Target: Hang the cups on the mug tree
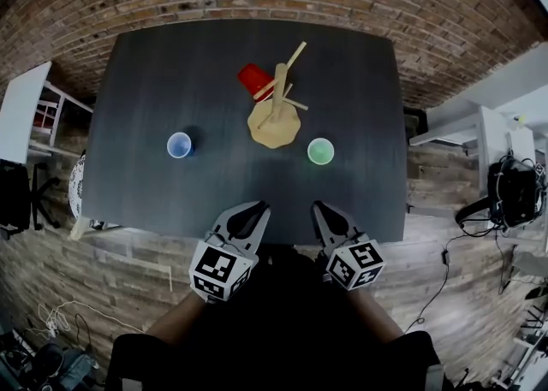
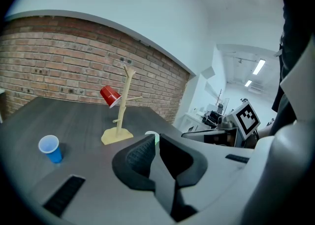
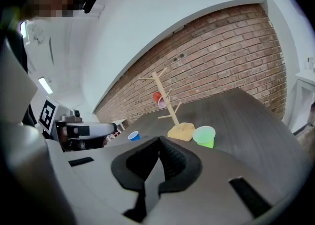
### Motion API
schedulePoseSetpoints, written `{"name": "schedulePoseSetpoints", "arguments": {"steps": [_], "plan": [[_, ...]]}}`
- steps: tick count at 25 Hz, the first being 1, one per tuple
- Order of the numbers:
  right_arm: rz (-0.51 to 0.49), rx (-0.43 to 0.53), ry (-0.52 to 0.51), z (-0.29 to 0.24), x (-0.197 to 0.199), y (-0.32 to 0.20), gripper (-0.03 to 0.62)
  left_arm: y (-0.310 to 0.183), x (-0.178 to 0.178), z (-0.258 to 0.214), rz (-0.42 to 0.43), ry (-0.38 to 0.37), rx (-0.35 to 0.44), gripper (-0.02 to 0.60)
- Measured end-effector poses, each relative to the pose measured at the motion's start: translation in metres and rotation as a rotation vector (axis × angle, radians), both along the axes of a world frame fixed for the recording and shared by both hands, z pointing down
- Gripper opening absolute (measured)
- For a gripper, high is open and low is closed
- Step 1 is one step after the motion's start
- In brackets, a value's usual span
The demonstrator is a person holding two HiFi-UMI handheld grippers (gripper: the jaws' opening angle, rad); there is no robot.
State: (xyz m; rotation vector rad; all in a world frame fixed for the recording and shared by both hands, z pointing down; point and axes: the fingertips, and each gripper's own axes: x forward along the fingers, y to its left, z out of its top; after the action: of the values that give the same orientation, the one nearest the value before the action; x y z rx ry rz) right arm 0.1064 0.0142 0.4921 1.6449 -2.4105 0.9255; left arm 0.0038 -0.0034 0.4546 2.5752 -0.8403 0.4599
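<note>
**Green cup dead ahead of the right tool**

Holds the left tool and the right tool side by side over the near edge of the tabletop, each with its jaws pressed together and nothing between them. In the head view, places the green cup upright and mouth up at 12 o'clock from the right tool, near but apart. From the left tool, puts it between 1 and 2 o'clock and farther off.

Places the blue cup, also upright, at about 10 o'clock from the left tool and well apart. Sets the mug tree between the two cups and a little beyond them, at 12 o'clock from the left tool and 11 o'clock from the right, with the trunk vertical and the pegs slanting up and outward. Shows the red cup already hung on a far-left peg, mouth tilted downward.

Leaves two cups to hang, by the look of it. Probably calls for spreading the right tool's jaws and reaching straight ahead for the green cup, the closest pairing. Suggests closing the jaws across the cup's wall, given its vertical axis.
</note>
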Motion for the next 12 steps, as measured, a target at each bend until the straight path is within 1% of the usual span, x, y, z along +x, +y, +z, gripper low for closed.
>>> {"name": "schedulePoseSetpoints", "arguments": {"steps": [5, 8, 9, 10, 11, 12], "plan": [[0.029, 0.036, 0.031, 0.005, 0.026, -0.009, 0.021, 0.003, 0.001, 0.001, -0.005, -0.010, 0.000, 0.038], [0.032, 0.028, 0.115, 0.015, 0.045, -0.015, 0.026, 0.004, 0.002, 0.001, -0.014, -0.010, -0.002, 0.038], [0.028, 0.018, 0.146, 0.021, 0.050, -0.017, 0.059, 0.004, 0.002, 0.002, -0.017, -0.009, -0.003, 0.038], [0.019, 0.006, 0.173, 0.027, 0.055, -0.019, 0.160, 0.005, 0.001, 0.002, -0.021, -0.008, -0.006, 0.038], [0.007, -0.007, 0.198, 0.035, 0.059, -0.022, 0.201, 0.005, 0.001, 0.002, -0.024, -0.008, -0.009, 0.038], [-0.008, -0.020, 0.225, 0.043, 0.062, -0.025, 0.215, 0.006, 0.001, 0.002, -0.027, -0.009, -0.009, 0.038]]}}
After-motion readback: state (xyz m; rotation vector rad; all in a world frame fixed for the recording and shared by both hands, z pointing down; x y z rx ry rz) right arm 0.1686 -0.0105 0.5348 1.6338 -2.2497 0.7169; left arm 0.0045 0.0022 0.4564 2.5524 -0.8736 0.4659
